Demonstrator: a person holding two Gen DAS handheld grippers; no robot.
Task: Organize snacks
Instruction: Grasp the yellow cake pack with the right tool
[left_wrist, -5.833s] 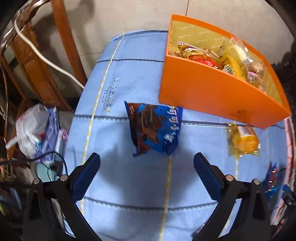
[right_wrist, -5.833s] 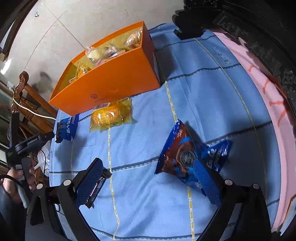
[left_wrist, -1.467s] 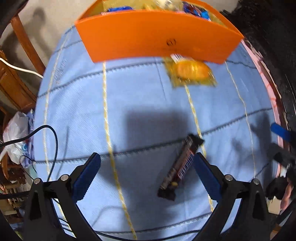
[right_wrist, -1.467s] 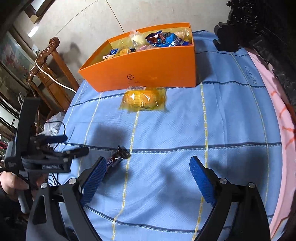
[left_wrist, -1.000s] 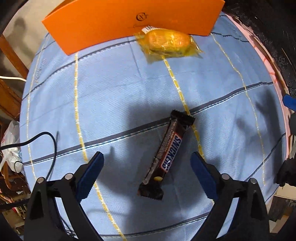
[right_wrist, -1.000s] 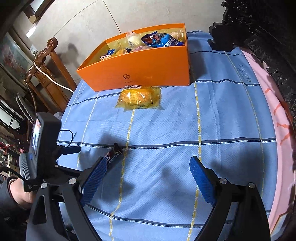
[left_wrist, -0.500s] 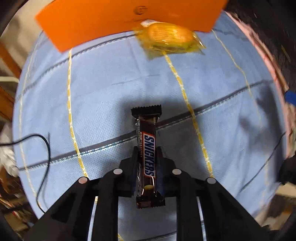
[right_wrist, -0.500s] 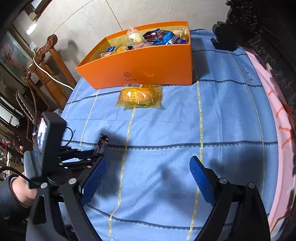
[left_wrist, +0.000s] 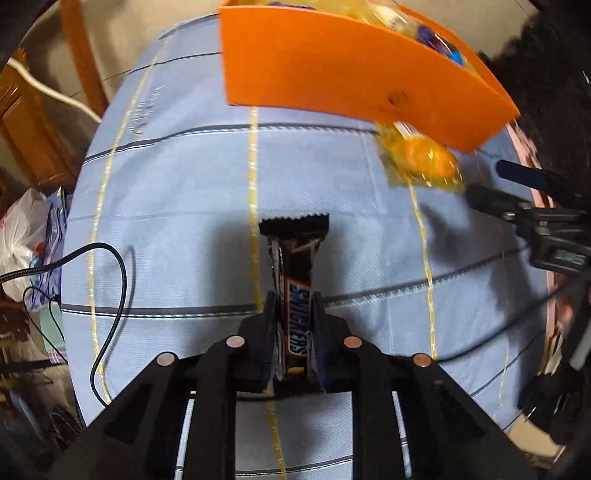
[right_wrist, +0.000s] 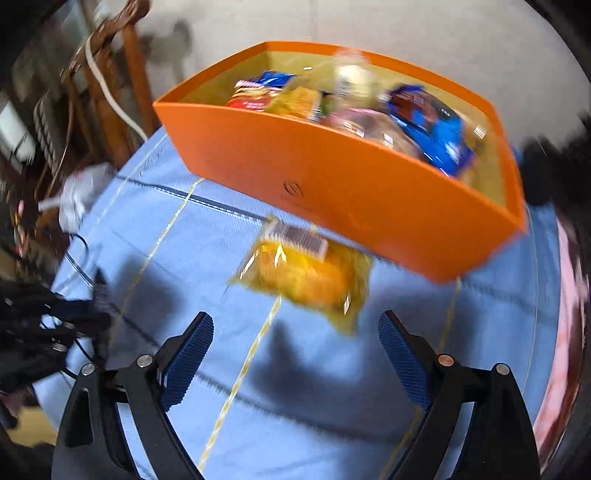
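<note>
The left hand-held gripper (left_wrist: 294, 328) is clamped on a chocolate bar (left_wrist: 295, 291), which sticks out ahead of its tips above the blue-clothed counter (left_wrist: 177, 206). The right hand-held gripper (right_wrist: 295, 343) gapes wide, holding nothing; a yellow snack packet (right_wrist: 310, 273) lies just ahead, the orange box (right_wrist: 332, 177) of snacks beyond.

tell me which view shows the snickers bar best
The left wrist view: the snickers bar sits centred, label readable, clamped in the left tool. In the right wrist view it is only a dark blur at the left edge, not identifiable.
</note>
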